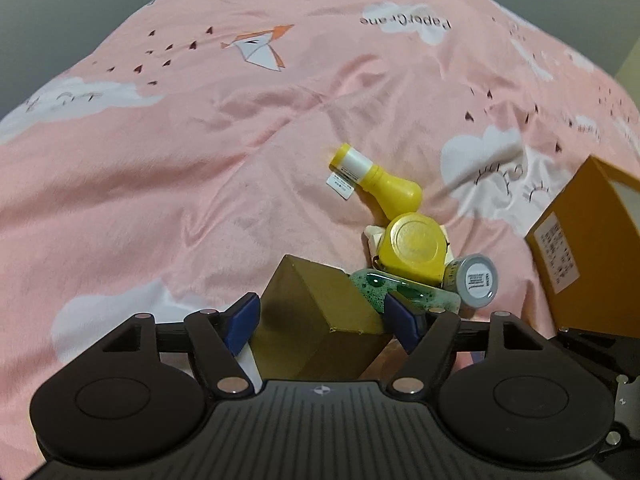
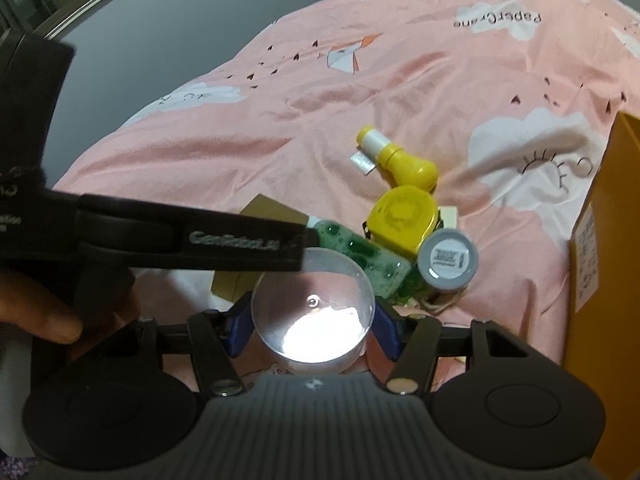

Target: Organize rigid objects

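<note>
Pink bedding (image 1: 200, 168), printed with white clouds and paper cranes, covers the whole work surface. Near its right side lies a tight cluster of items: a yellow bottle (image 1: 374, 182) on its side, a yellow tape-measure-like case (image 1: 416, 250) just below it, a grey-capped jar (image 1: 476, 280) to the right, and a green foamy slab (image 1: 404, 290) touching both. An orange box (image 1: 580, 240) stands at the right edge, apart from the cluster.

Left gripper (image 1: 320, 320) — blue pads spread wide on either side of an olive-gold box (image 1: 320, 320); the pads sit beside the box faces, and no firm pressing is evident. No earlier view is available.

Right gripper (image 2: 312, 326) — pads closed against a clear plastic cup (image 2: 312, 312), held bottom toward the camera, just beside the cluster.
</note>
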